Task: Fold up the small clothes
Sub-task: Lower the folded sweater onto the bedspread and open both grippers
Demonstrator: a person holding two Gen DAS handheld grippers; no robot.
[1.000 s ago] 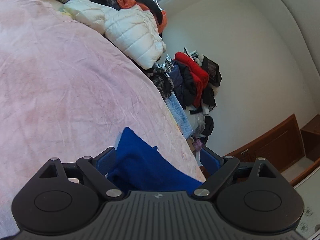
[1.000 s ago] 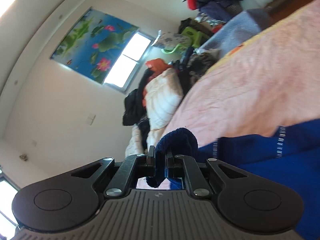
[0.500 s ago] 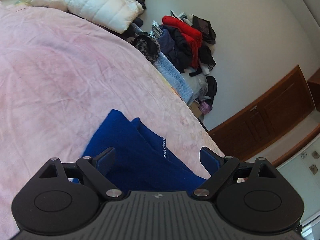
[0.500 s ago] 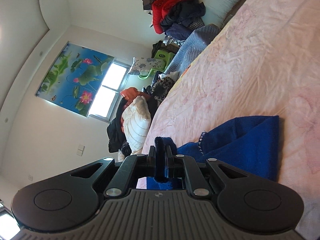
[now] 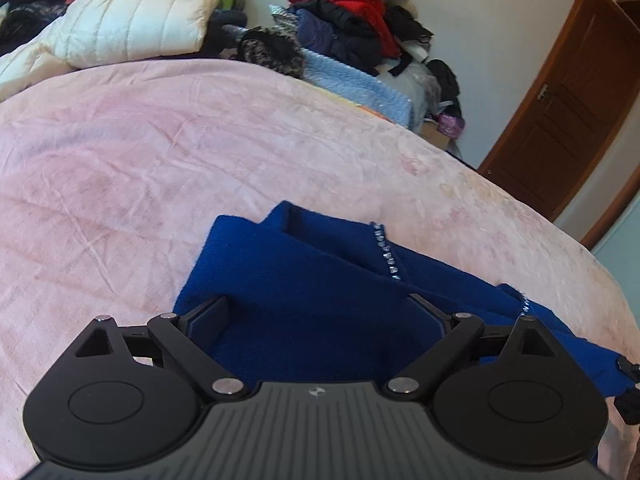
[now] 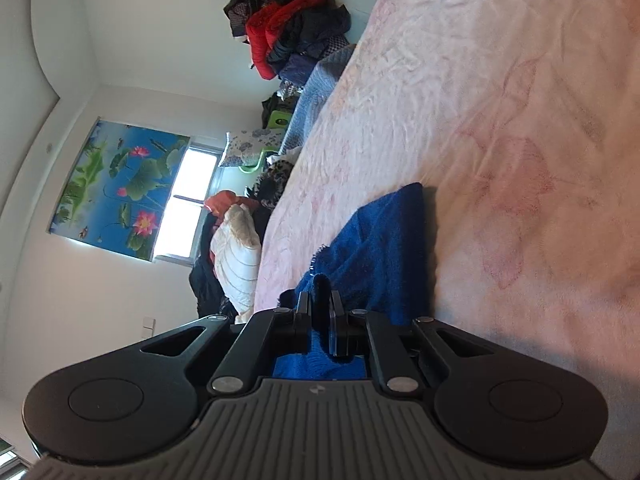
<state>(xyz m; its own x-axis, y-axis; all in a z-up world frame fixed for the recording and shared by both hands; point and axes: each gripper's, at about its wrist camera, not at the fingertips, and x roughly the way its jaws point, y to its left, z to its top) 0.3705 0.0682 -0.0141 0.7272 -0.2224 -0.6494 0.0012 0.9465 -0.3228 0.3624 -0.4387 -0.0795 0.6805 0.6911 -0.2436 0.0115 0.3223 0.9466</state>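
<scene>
Pink bedspread (image 5: 168,168) covers most of both views, wrinkled, w/ faint floral print. Blue knit garment (image 5: 304,280) lies on it, partly folded, layers overlapping; line of small silver studs along one edge. Left gripper (image 5: 318,314) over garment, jaws spread wide, nothing between the pads but fabric lying below. Right gripper (image 6: 320,308) rolled sideways, jaws pressed together, pinching a raised fold of the same garment (image 6: 380,248). Far edge of bed: white puffer jacket (image 5: 132,16), heap of red and dark clothes (image 5: 348,12), light blue fleece blanket (image 5: 356,84). Brown wooden door (image 5: 560,96) at right. Lotus picture (image 6: 120,188) on wall beside window (image 6: 188,204).
</scene>
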